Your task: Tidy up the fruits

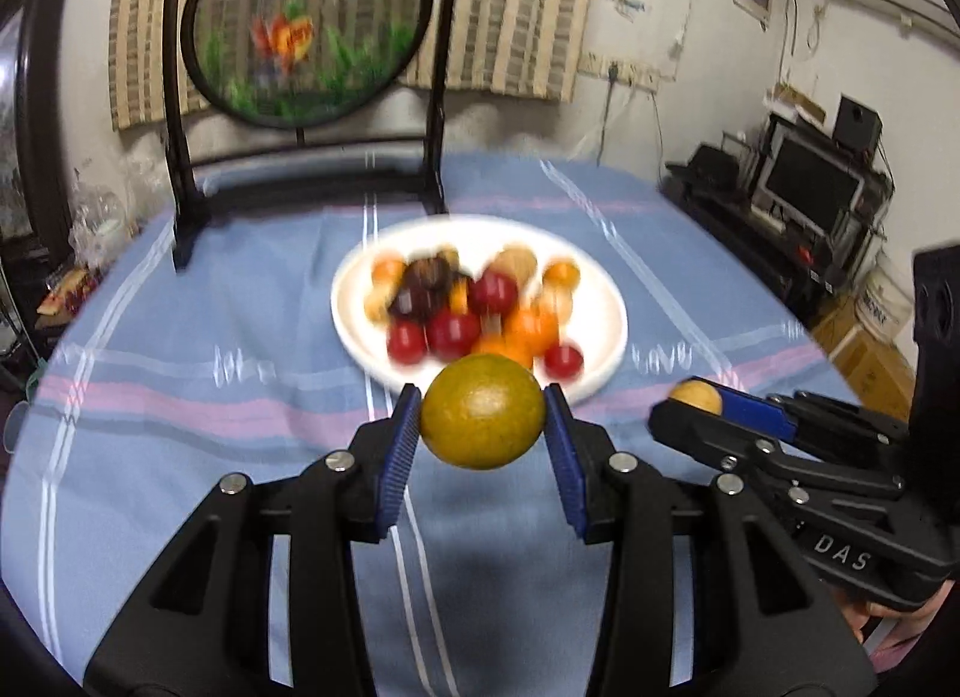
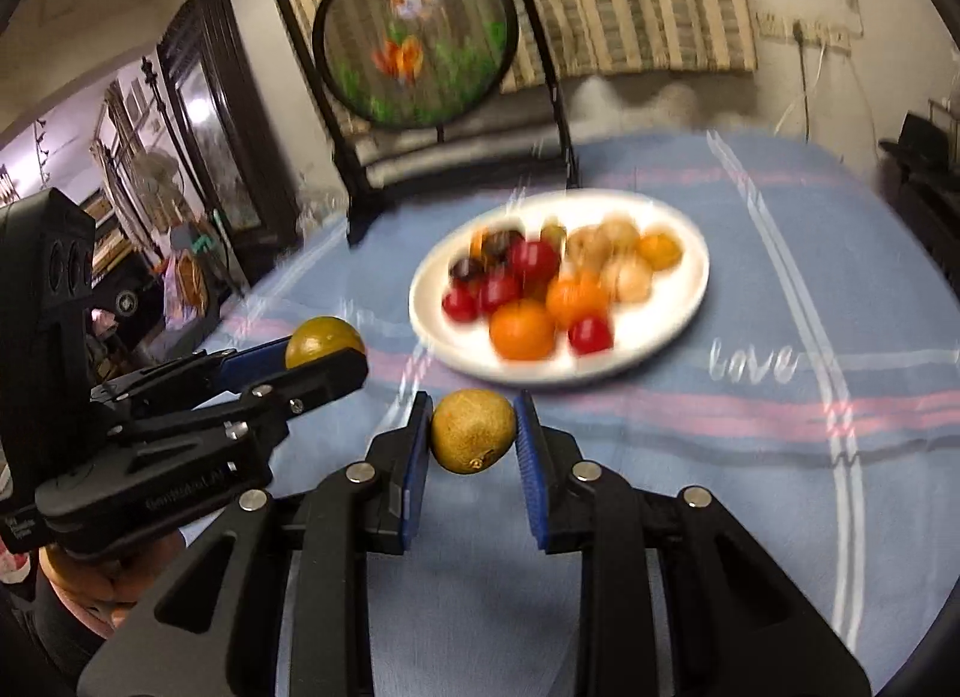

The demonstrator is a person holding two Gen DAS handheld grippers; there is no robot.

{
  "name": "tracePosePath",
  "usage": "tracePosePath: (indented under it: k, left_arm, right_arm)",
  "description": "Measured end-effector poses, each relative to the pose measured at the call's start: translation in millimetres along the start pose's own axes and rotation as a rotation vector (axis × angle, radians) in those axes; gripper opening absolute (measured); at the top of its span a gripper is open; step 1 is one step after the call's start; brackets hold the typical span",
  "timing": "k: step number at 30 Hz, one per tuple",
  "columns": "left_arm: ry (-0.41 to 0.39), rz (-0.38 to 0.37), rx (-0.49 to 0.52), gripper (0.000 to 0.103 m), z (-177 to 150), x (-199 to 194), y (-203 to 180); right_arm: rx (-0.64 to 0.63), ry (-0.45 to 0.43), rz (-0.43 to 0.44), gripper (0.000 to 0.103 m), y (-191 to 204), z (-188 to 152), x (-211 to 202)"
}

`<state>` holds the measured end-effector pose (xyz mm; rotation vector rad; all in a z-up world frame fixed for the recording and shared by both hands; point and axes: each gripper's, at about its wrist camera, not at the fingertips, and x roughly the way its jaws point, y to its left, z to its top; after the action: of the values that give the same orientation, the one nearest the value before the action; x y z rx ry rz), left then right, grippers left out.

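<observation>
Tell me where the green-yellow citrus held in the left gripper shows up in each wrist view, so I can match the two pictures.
Left wrist view: green-yellow citrus sits at centre, clamped by the left gripper, just below the white plate.
Right wrist view: the same citrus is at the left edge, mostly above the left gripper's near finger.
Shared landmark: the white plate of mixed fruit, beyond both grippers on the blue striped cloth.

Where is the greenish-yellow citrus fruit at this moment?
In the left wrist view the greenish-yellow citrus fruit sits centre frame, clamped in the left gripper, above the tablecloth, just before the white plate.
</observation>
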<state>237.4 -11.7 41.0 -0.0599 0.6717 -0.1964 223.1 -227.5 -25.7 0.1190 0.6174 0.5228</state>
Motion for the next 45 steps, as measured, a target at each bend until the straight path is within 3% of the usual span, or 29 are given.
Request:
tracePosePath:
  k: [5, 9, 15, 23, 31, 32, 33, 34, 35, 40, 45]
  left_arm:
    - [-0.008, 0.048, 0.005, 0.042, 54.5, 31.1, 5.3]
    - [0.016, 0.091, -0.006, 0.042, 80.7, 78.0, 12.7]
    - [0.075, 0.134, -0.024, 0.042, 84.0, 134.4, 26.2]
    - [0.117, 0.156, -0.041, 0.042, 78.1, 172.2, 37.3]
    - [0.119, 0.162, -0.030, 0.043, 76.6, 180.4, 36.4]
    - [0.119, 0.169, -0.026, 0.046, 76.9, 179.2, 35.0]
    - [0.116, 0.172, -0.027, 0.054, 76.9, 177.7, 34.6]
    - [0.097, 0.188, -0.026, 0.071, 77.5, 172.8, 33.3]
    - [0.078, 0.200, -0.022, 0.075, 77.9, 168.5, 32.4]
    - [0.022, 0.226, 0.022, 0.075, 82.1, 137.1, 24.1]
    - [-0.025, 0.210, 0.010, 0.084, 80.7, 92.9, 17.3]
  right_arm:
    - [-0.024, -0.082, -0.069, 0.028, -19.9, 48.6, 14.8]
    - [-0.020, -0.085, -0.099, 0.028, -44.5, 71.3, 49.6]
    - [-0.016, -0.016, -0.109, 0.028, -72.8, 73.2, 112.3]
    - [-0.054, 0.022, -0.098, 0.028, -78.5, 67.4, 139.2]
    - [-0.045, 0.043, -0.091, 0.028, -84.6, 61.7, 147.6]
    - [-0.044, 0.049, -0.081, 0.029, -84.2, 61.7, 148.1]
    - [-0.044, 0.049, -0.082, 0.039, -83.2, 62.3, 147.3]
    - [-0.048, 0.038, -0.093, 0.043, -82.1, 63.3, 145.0]
    - [-0.053, 0.027, -0.101, 0.043, -80.6, 64.4, 142.0]
    - [-0.039, 0.006, -0.087, 0.043, -75.0, 69.1, 123.9]
    - [-0.027, -0.020, -0.072, 0.043, -60.0, 71.2, 92.0]
